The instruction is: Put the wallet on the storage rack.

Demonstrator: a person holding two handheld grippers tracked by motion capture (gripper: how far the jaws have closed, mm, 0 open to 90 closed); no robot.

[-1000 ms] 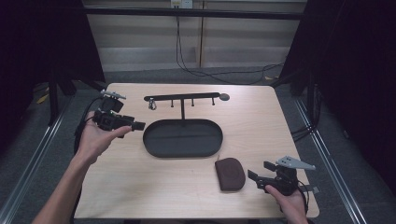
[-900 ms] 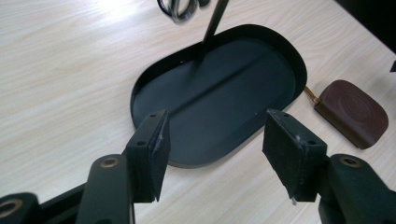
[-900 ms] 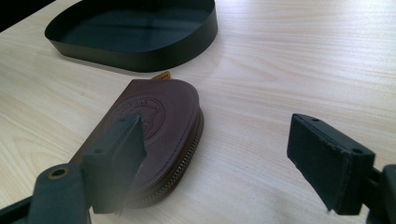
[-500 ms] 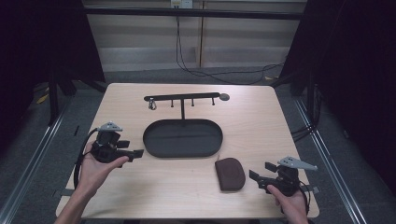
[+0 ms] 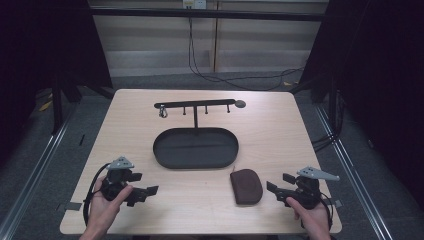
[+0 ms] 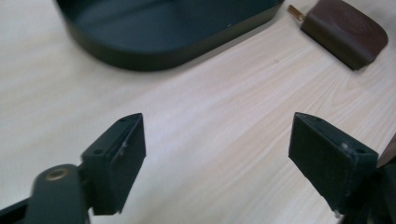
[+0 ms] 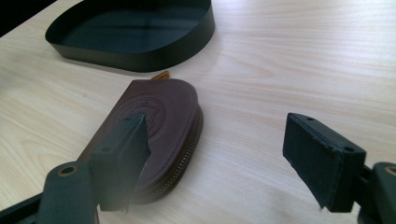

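Brown zipped leather pouch (image 5: 246, 186) flat on tabletop (image 5: 280, 130). Right gripper (image 5: 274, 190) just beside pouch, jaws released, just been closing, nothing between. Left gripper (image 5: 150, 192) well apart from pouch, jaws released, just been opening, nothing between.

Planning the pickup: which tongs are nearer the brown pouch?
Right. The right tongs sit just beside the brown pouch, open and not touching it. The left tongs are across the table, open over bare wood.

tray (image 6: 154, 51) cut off at top edge, pouch (image 7: 154, 135) partly behind claw
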